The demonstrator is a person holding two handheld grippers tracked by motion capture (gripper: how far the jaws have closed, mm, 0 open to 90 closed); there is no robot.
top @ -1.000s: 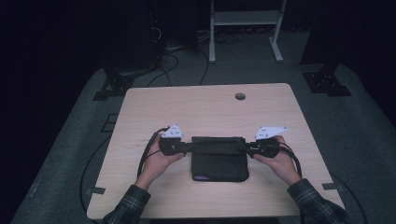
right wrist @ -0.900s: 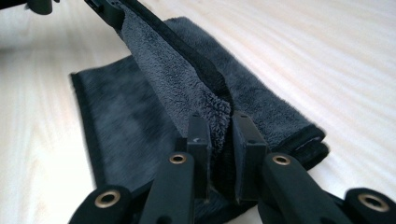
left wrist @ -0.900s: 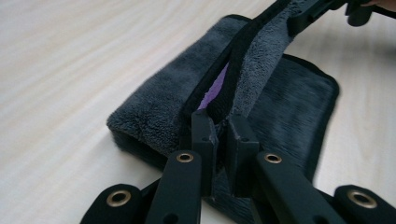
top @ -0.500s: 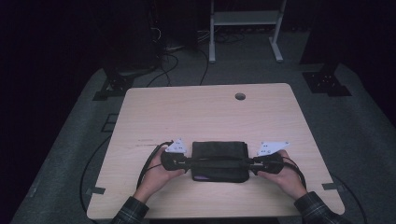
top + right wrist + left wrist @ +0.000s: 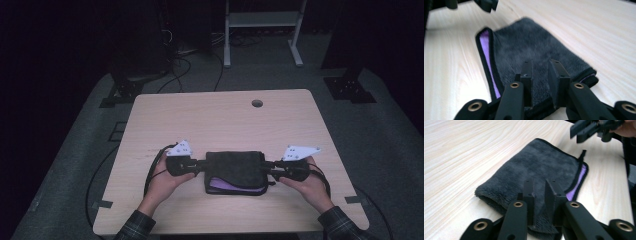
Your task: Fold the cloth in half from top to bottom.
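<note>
Dark grey folded cloth [image 5: 235,169] lies on the table [image 5: 220,120], both grippers' fingers slightly parted over its ends, gripping nothing.

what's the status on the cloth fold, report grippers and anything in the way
Left gripper and right gripper at opposite ends of the cloth, jaws just been closing, narrow gap left, no grip visible. Cloth folded, flat on the table, purple lining showing. Nothing in the way.

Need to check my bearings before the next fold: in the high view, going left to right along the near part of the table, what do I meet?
Left gripper → folded dark grey plush cloth with a purple inner layer → right gripper, all over the light wooden table.
</note>
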